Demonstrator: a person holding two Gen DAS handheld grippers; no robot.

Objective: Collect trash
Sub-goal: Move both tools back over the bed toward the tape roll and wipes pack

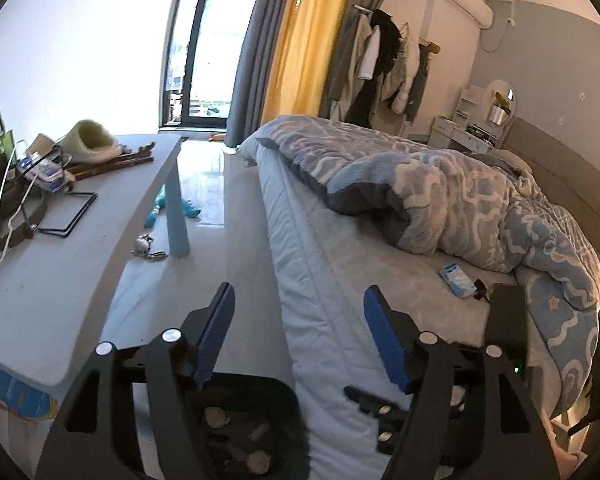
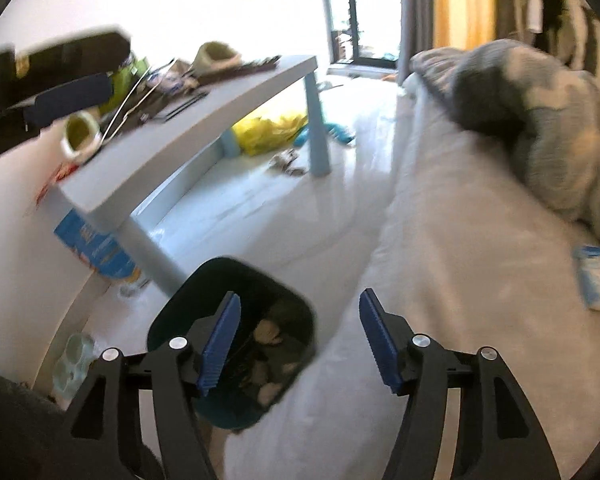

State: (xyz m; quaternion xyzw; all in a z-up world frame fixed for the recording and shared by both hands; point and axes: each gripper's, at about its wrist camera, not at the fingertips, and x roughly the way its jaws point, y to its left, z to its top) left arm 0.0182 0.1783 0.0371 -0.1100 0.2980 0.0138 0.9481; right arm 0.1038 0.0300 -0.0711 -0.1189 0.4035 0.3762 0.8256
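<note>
Both the left hand-held gripper [image 1: 298, 336] and right hand-held gripper [image 2: 300, 340] are released, empty, above the dark bin [image 2: 236, 344] beside the bed [image 2: 440, 260]. The tissue packet [image 1: 458, 280] on the bed, past the bin, looks the nearest candidate; approach it level and pinch across its narrow sides.

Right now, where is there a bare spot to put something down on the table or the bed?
The table's near end is bare, bordered by the black wire stand; its far end is crowded with clutter. On the bed, a bare strip runs between the mattress edge and the blanket, up to the small blue packet.
</note>
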